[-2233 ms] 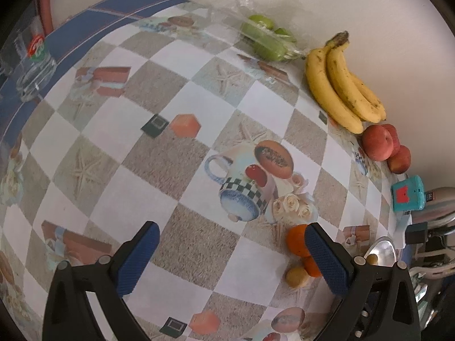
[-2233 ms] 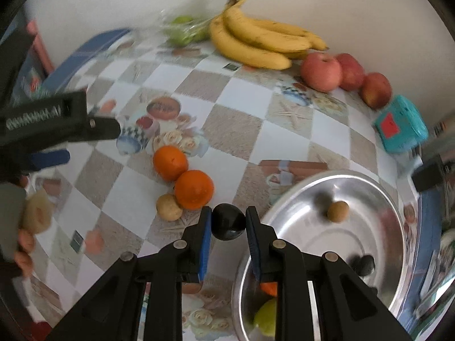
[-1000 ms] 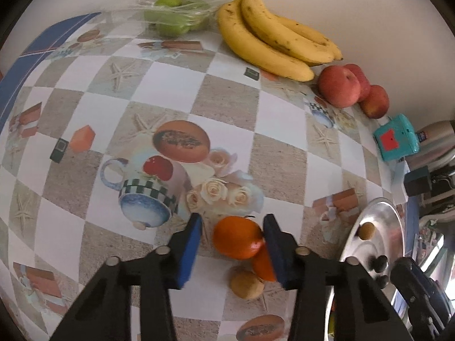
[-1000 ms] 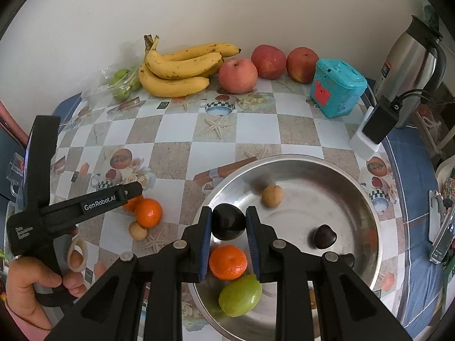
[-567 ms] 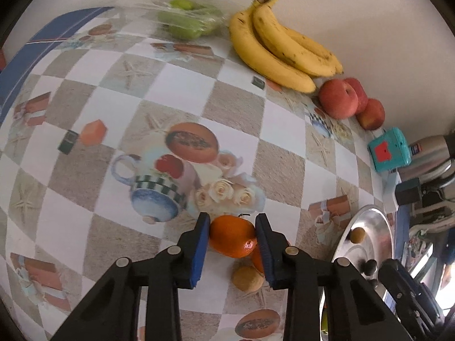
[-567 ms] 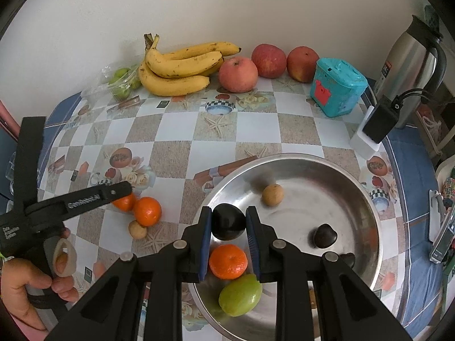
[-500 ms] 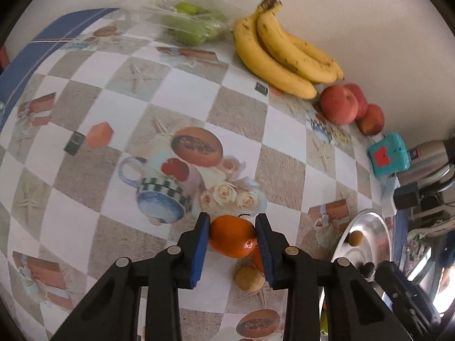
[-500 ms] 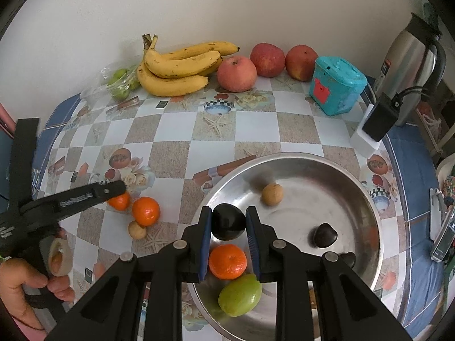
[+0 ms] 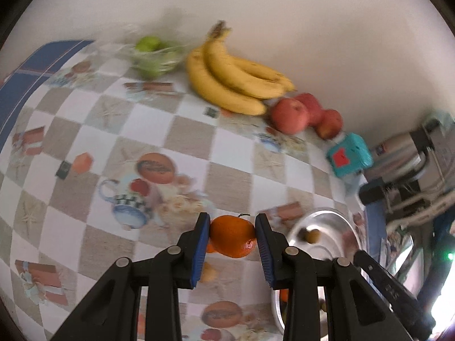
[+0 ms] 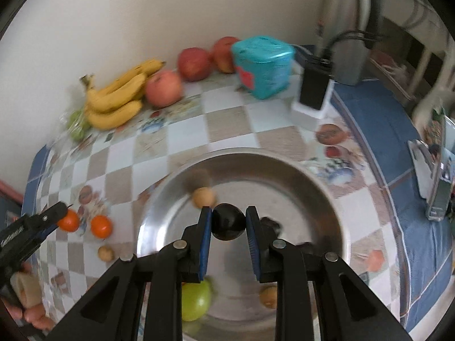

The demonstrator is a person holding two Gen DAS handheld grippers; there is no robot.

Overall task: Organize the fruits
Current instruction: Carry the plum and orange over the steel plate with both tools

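Clamping an orange (image 9: 232,237), the left gripper (image 9: 232,240) is pressed on both its sides; a dark round fruit (image 10: 228,225) is pinched between the right gripper's (image 10: 229,228) fingers above the steel bowl (image 10: 327,199).

Probably home kitchen: kettle (image 10: 345,28), tablecloth (image 9: 199,142)

You're getting soft, even daylight in both views, bright enough, with the pale wall (image 9: 312,28) washed out. Motion blur smears everything beyond the tools: the bananas (image 9: 236,85) and bagged green fruit (image 9: 153,54) are soft in your left view, and the steel bowl (image 10: 327,193) and kettle (image 10: 347,56) streak in your right. The fisheye bends the checked counter (image 9: 187,139) hard at the edges, inside a black vignette. White glare burns at your left view's lower right corner.
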